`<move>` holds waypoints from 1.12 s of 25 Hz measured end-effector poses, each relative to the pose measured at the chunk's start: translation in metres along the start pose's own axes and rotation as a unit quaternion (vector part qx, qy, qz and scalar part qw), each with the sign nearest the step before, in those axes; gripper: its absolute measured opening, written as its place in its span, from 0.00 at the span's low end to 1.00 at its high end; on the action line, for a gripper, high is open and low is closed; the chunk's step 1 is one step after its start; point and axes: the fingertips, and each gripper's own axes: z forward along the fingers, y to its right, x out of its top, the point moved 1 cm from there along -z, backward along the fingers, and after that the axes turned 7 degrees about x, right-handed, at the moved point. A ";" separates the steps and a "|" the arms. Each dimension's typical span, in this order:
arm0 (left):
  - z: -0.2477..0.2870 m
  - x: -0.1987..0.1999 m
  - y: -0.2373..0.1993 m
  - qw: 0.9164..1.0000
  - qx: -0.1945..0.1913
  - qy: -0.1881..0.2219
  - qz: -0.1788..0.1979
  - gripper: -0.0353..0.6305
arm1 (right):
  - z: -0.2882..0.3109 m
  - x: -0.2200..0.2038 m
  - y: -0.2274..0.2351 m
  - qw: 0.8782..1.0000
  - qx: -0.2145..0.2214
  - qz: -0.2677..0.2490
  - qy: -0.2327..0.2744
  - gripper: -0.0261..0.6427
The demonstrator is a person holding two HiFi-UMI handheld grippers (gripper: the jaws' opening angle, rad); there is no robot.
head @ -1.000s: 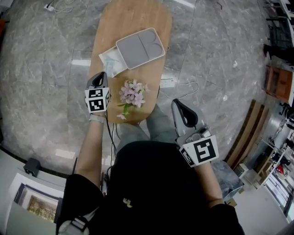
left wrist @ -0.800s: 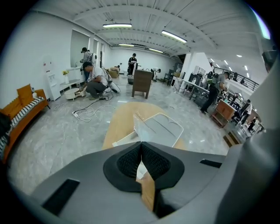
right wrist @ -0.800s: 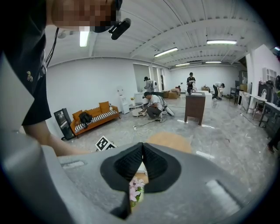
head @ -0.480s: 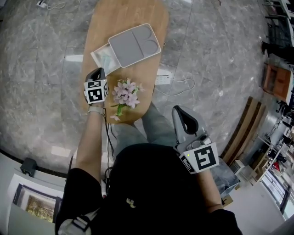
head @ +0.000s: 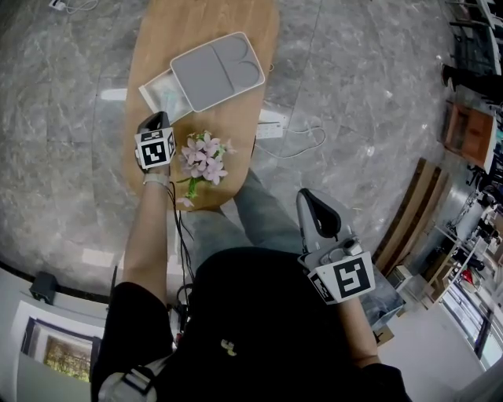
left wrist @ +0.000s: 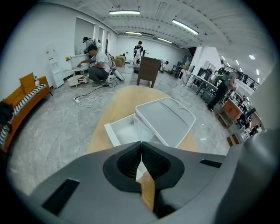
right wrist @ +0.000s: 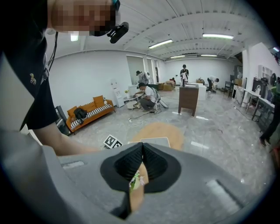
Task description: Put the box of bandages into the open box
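L fingers [left wrist: 129, 161] were shut tip to tip, nothing between the pads; only tabletop and a box corner showed through the gap below them. R fingers [right wrist: 155, 164] were the same: closed, empty, with a bit of the flowers [head: 200, 157] visible past them.

L gripper [head: 156, 118] hung over the near-left part of the oval wood table [head: 228, 23], just beside the flowers, on their left, and pointed toward the open box [head: 148, 90]. It was near the box, not touching.

R gripper [head: 308, 196] was well back from the table, close to the person's torso, above the lap and the grey floor [head: 377, 94].

The open box sat mid-table on the left side. Its grey lid [head: 216, 69] lay over its right part and stuck out to the right, so only the left part of the interior was exposed.

Bandage box: couldn't make it out as a separate item in any view. Head view showed a pale greenish patch inside the open box; too small to tell what it was. Neither gripper had it.

Other ppl worked far across the hall in both gripper views.
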 end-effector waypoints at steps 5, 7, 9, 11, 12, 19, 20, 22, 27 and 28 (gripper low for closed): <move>0.014 -0.010 0.002 1.000 0.006 -0.010 0.006 0.08 | -0.001 -0.006 0.007 1.000 -0.003 0.004 -0.004 0.04; 0.018 -0.014 0.002 1.000 0.009 -0.016 0.006 0.08 | -0.002 -0.008 0.008 1.000 -0.003 0.004 -0.006 0.04; 0.021 -0.017 0.001 1.000 0.012 -0.021 0.002 0.08 | -0.002 -0.011 0.008 1.000 -0.002 0.005 -0.008 0.04; 0.024 -0.020 -0.001 1.000 0.015 -0.024 -0.001 0.09 | -0.003 -0.013 0.008 1.000 -0.001 0.006 -0.009 0.04; 0.025 -0.021 -0.001 1.000 0.016 -0.025 -0.001 0.09 | -0.003 -0.014 0.008 1.000 0.000 0.006 -0.008 0.04; 0.030 -0.022 -0.003 0.999 0.023 -0.031 0.001 0.20 | -0.008 -0.018 0.006 1.000 0.000 0.004 -0.010 0.04; 0.031 -0.022 -0.003 0.999 0.024 -0.031 -0.001 0.22 | -0.008 -0.018 0.006 1.000 -0.001 0.004 -0.009 0.04; 0.030 -0.022 -0.004 0.999 0.024 -0.030 -0.003 0.26 | -0.011 -0.018 0.004 1.000 -0.001 0.003 -0.007 0.04; 0.020 -0.017 -0.004 1.000 0.023 -0.019 0.000 0.38 | -0.014 -0.016 -0.003 1.000 0.001 0.002 -0.002 0.04; 0.017 -0.016 -0.004 1.000 0.021 -0.017 0.001 0.38 | -0.014 -0.015 -0.004 1.000 0.001 0.001 0.000 0.04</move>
